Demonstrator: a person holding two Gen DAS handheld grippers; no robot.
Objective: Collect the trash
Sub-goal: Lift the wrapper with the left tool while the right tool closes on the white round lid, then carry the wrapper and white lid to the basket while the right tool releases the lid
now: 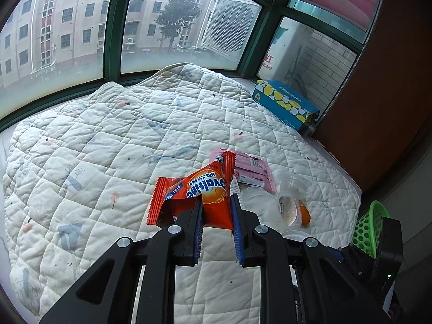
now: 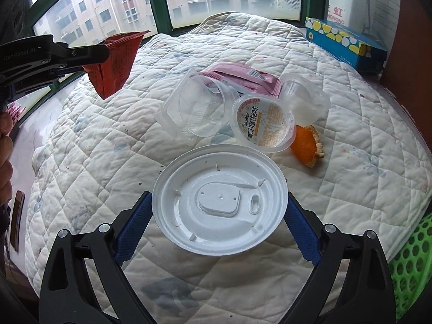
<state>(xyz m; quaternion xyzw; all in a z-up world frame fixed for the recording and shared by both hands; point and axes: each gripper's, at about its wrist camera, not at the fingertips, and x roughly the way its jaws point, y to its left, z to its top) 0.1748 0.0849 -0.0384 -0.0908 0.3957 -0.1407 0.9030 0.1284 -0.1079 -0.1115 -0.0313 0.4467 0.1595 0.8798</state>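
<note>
Gripping a crumpled orange Ovaltine wrapper [image 1: 199,191], our left gripper [image 1: 216,202] holds it clear above the quilted mattress pad [image 1: 108,148]. Our right gripper [image 2: 218,202] is clamped across a white plastic lid [image 2: 220,202], low in its frame. Beyond the lid lie a clear plastic cup [image 2: 197,108] on its side, a labelled jelly cup [image 2: 263,122], a pink wrapper [image 2: 243,77] and what looks like orange peel [image 2: 306,145] (edges blurred). At the lower right edge, a green basket [image 2: 413,264].
</note>
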